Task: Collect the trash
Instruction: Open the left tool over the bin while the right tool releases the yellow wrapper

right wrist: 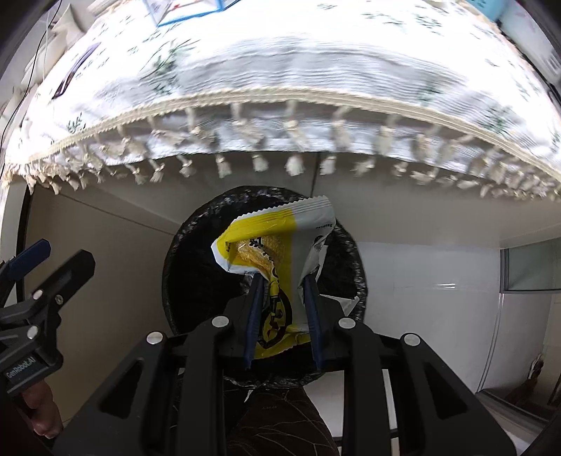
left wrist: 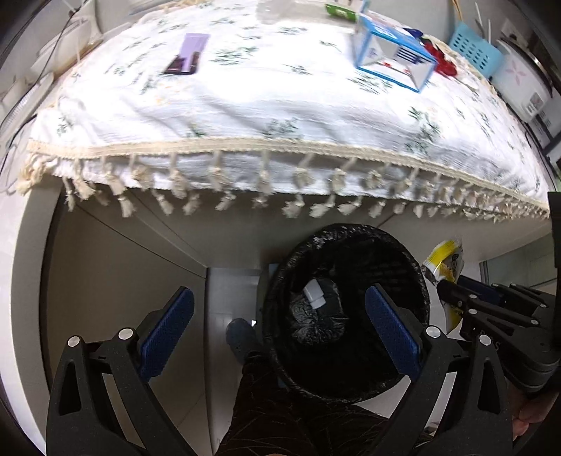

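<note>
Your right gripper (right wrist: pixel 282 280) pinches a glossy, crinkled foil-plastic snack wrapper (right wrist: pixel 277 238). The bin's black liner (left wrist: pixel 350 242) looks shiny, wrinkled plastic; the tablecloth (left wrist: pixel 245 105) is ribbed, matt cloth.

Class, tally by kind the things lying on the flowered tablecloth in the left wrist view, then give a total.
Purple packet: 1
Blue-framed clear box: 1
Green packet: 1
Red item, too blurred to name: 1
Total: 4
</note>
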A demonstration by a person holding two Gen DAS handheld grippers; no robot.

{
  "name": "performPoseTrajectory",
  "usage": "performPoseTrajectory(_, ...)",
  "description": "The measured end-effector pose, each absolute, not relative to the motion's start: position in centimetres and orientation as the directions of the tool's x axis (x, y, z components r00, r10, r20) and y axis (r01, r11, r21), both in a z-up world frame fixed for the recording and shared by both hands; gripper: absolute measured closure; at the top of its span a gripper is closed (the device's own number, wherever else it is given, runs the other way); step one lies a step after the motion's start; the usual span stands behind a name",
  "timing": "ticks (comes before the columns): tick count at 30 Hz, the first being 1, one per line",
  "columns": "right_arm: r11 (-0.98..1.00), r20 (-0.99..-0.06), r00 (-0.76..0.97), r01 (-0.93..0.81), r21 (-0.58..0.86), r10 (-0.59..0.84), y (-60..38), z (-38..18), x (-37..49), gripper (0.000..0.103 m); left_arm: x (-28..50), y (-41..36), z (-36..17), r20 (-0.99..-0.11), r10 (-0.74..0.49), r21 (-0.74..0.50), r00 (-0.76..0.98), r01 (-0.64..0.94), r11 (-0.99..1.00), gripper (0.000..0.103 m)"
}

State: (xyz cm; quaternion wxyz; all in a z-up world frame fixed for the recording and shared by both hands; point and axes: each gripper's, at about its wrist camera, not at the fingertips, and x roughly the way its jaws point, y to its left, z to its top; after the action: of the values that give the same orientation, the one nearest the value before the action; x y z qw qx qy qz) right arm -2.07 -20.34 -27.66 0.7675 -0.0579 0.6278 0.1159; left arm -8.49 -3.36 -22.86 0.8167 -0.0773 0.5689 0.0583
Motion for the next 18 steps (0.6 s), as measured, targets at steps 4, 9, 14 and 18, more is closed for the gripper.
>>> performPoseTrajectory(4, 0.963, -0.981, 0.160, -0.262, 0.067, 0.112, -19.7, -28.4, -1.6, 0.078, -8.3, -2.1, -22.9, -0.940, 0.015, -0.059, 0.341, -0.207, 0.976, 0.007)
performPoseTrajectory(9, 0.962, -0.985, 0.150, -0.271, 0.043, 0.086, -19.1, -29.3, -1.2, 0.070, -8.4, -1.2, -23.3, -0.944, 0.023, -0.054, 0.328, -0.223, 0.973, 0.007)
performPoseTrajectory(14, 0.964, -0.986, 0.150, -0.265, 0.034, 0.076, -19.4, -29.7, -1.4, 0.061, -8.5, -0.5, -23.9, -0.948, 0.019, -0.059, 0.318, -0.232, 0.971, 0.007)
performPoseTrajectory(18, 0.965, -0.989, 0.135, -0.260, 0.031, 0.068, -19.1, -30.9, -1.3, 0.054, -8.3, -0.2, -24.2, -0.951, 0.016, -0.061, 0.310, -0.238, 0.969, 0.007)
